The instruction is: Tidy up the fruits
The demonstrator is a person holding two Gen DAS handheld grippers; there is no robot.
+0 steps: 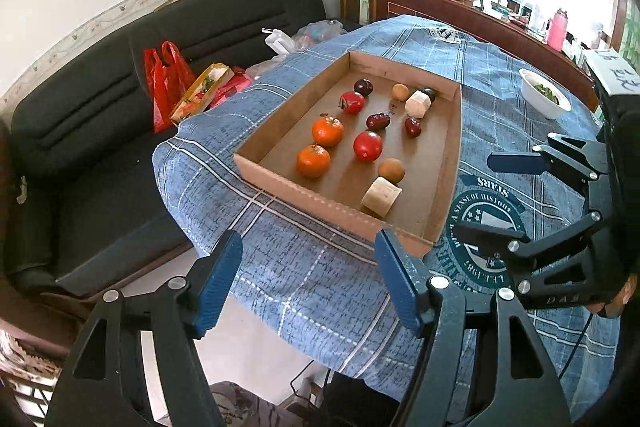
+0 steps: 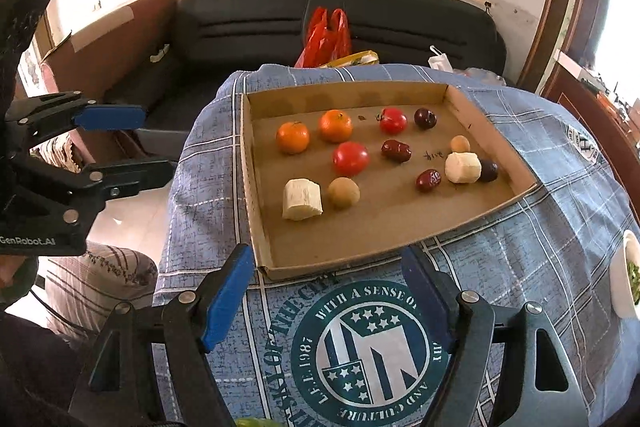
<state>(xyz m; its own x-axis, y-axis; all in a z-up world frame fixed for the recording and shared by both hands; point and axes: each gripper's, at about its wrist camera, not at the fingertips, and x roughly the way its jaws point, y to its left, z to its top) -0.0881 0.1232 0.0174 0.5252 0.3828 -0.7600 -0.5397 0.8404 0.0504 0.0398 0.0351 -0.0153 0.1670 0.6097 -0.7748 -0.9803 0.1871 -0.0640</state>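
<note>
Fruits lie loose in tray (image 2: 256, 187) on cloth (image 2: 520, 267): oranges (image 2: 293, 137), tomatoes (image 2: 350, 158), dates (image 2: 396, 150). Left gripper (image 1: 308, 283) and right gripper (image 2: 328, 291) both spread wide, empty, short of tray. Risk: round fruit rolling off if nudged off-centre.

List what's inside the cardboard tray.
The cardboard tray holds two oranges, two tomatoes, two red dates, two white chunks, two brown fruits, two dark plums. None hidden.
</note>
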